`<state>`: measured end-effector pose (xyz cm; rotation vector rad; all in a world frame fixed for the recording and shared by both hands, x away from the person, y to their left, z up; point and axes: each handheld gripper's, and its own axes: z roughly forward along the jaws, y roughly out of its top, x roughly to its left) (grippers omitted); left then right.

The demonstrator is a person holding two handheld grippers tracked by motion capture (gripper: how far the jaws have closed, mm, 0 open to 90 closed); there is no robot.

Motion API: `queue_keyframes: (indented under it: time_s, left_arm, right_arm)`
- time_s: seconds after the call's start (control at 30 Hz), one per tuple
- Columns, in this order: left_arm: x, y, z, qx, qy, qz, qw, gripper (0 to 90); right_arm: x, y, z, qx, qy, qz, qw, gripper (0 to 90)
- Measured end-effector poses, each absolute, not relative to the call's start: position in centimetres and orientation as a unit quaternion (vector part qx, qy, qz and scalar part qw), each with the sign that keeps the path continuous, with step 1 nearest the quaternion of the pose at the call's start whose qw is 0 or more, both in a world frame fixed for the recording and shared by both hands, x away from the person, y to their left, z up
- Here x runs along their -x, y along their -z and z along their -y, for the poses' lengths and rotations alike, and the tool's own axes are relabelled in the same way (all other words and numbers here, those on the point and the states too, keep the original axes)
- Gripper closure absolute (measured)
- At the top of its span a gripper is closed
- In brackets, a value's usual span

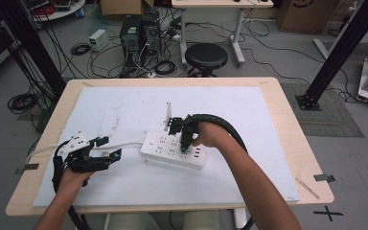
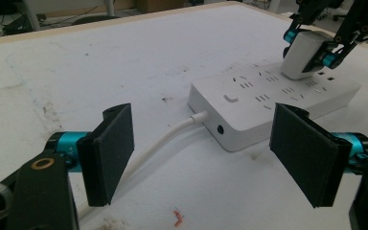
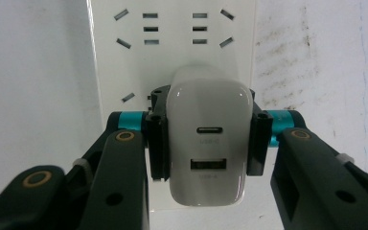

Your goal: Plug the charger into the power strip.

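Observation:
A white power strip (image 1: 172, 149) lies mid-table on a white mat, its cord (image 2: 167, 139) running off to the left. My right gripper (image 3: 206, 143) is shut on a white USB charger (image 3: 207, 143), holding it by its two sides directly over the strip's sockets (image 3: 172, 28). From the left gripper view the charger (image 2: 303, 55) rests tilted on the strip (image 2: 268, 103), and whether its prongs are in I cannot tell. My left gripper (image 2: 201, 158) stands open, low over the mat to the strip's left, with nothing between its pads (image 2: 112, 148).
The white mat (image 1: 124, 110) covers most of the wooden table (image 1: 287, 124). Beyond the far edge stand a black stool (image 1: 206, 56), computer towers (image 1: 136, 33) and tangled floor cables. A small red scrap (image 2: 177, 216) lies on the mat near my left gripper.

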<state>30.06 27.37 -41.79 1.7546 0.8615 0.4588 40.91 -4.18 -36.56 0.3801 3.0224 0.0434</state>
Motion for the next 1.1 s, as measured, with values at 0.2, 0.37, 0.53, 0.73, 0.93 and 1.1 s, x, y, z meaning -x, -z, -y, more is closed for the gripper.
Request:
queue_keyframes:
  time_s: [0.2,0.37,0.53,0.73,0.93,1.1]
  left_arm:
    - [-30.3,41.8,-27.2,-0.737,-0.191,-0.361,0.538,23.5]
    - [-30.4,41.9,-27.0,-0.739,-0.189,-0.359,0.538,23.5]
    - [-30.4,41.9,-26.9,-0.737,-0.190,-0.360,0.540,23.5]
    - [-30.5,41.9,-27.0,-0.741,-0.189,-0.358,0.536,23.5]
    - [-30.2,41.9,-26.9,-0.742,-0.187,-0.357,0.536,23.5]
    - [-30.3,42.0,-26.9,-0.740,-0.187,-0.360,0.536,23.5]
  right_arm:
    - [-40.9,36.7,4.2,-0.125,-0.016,-0.991,0.047,63.7]
    - [-40.9,36.8,3.6,-0.135,0.000,-0.990,0.047,63.7]
    - [-41.2,37.0,3.5,-0.140,0.003,-0.989,0.040,63.7]
    - [-41.3,37.0,4.0,-0.138,-0.017,-0.990,0.037,63.0]
    - [-41.5,37.3,5.7,-0.181,-0.070,-0.981,0.018,44.4]
    - [-41.4,36.6,7.9,-0.253,-0.162,-0.954,0.009,31.5]
